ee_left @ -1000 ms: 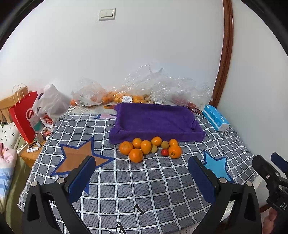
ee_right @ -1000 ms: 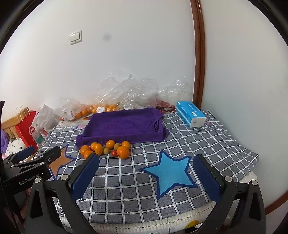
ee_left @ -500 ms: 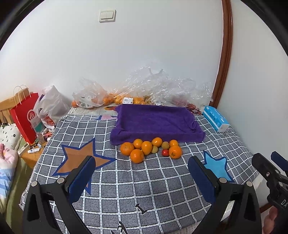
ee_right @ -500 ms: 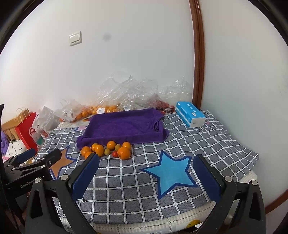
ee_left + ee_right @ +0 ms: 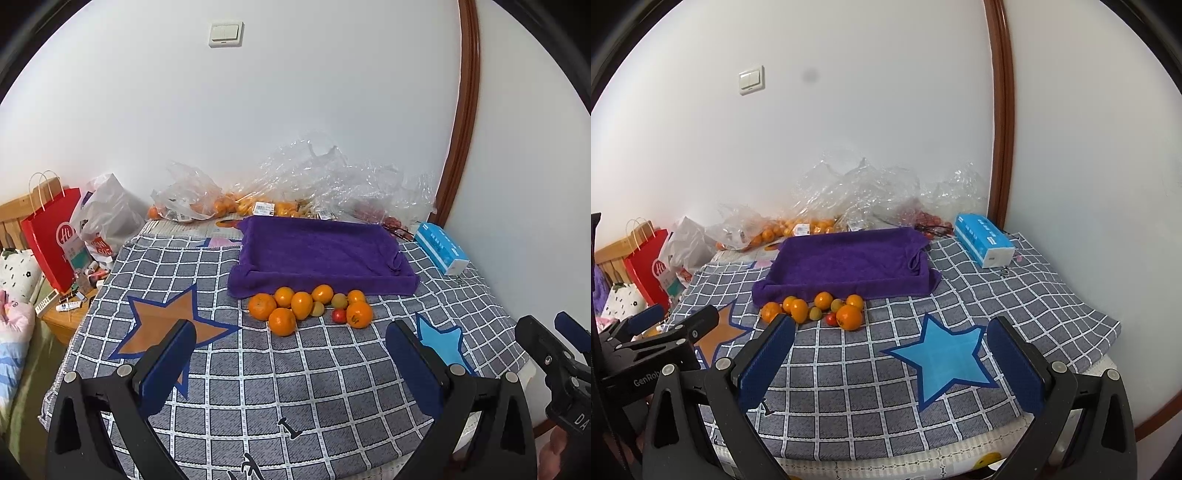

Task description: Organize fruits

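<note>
**Fingers spread wide on both grippers, fruit untouched**

Both pairs of fingers stand wide apart and hold nothing: the left gripper (image 5: 288, 363) and right gripper (image 5: 890, 360) hover well short of the fruit cluster (image 5: 309, 307). Oranges, two small greenish fruits and a red tomato (image 5: 338, 315) lie touching one another on the checked bed cover (image 5: 332, 373), just in front of the purple towel-lined tray (image 5: 317, 251).

Likely risks: round fruit rolling off the soft cover when a neighbour is nudged, or the small tomato being squashed by a hard pinch.

Fruit inside the crinkled plastic bags (image 5: 295, 184) against the wall is hard to count. What the tray's towel covers is hidden.
</note>
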The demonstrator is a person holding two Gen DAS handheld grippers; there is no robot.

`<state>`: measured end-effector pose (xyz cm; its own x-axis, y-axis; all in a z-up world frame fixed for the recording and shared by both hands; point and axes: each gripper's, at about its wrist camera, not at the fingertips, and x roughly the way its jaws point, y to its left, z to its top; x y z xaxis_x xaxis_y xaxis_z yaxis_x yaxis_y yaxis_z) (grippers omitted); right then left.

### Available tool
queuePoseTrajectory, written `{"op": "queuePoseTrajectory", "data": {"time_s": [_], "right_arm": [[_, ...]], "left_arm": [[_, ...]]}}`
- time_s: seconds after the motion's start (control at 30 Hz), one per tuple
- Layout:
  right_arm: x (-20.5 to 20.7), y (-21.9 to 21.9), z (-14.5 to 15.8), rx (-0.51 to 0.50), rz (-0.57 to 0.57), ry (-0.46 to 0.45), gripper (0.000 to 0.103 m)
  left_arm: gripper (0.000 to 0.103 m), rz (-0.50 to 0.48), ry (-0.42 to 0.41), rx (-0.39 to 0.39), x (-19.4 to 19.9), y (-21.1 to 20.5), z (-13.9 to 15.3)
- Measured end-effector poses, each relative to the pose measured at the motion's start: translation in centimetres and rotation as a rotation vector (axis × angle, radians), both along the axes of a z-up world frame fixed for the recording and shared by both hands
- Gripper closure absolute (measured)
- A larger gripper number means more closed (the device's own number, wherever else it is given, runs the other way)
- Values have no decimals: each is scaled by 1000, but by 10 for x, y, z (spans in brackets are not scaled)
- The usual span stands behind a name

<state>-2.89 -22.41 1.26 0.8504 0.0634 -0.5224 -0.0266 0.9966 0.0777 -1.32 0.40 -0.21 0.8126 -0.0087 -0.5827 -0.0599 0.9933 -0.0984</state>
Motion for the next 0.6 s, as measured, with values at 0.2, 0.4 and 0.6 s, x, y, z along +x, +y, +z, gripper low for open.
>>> {"op": "queuePoseTrajectory", "data": {"time_s": [0.2, 0.4, 0.6], "right_arm": [[-1, 3, 0, 4, 11, -1, 0], [1, 5, -5, 13, 21, 7, 0], [4, 10, -11, 21, 39, 6, 0]], "left_arm": [[0, 6, 3, -2, 0, -1, -1], [0, 10, 3, -3, 2, 0, -4], [0, 11, -5, 16, 4, -1, -4]]}}
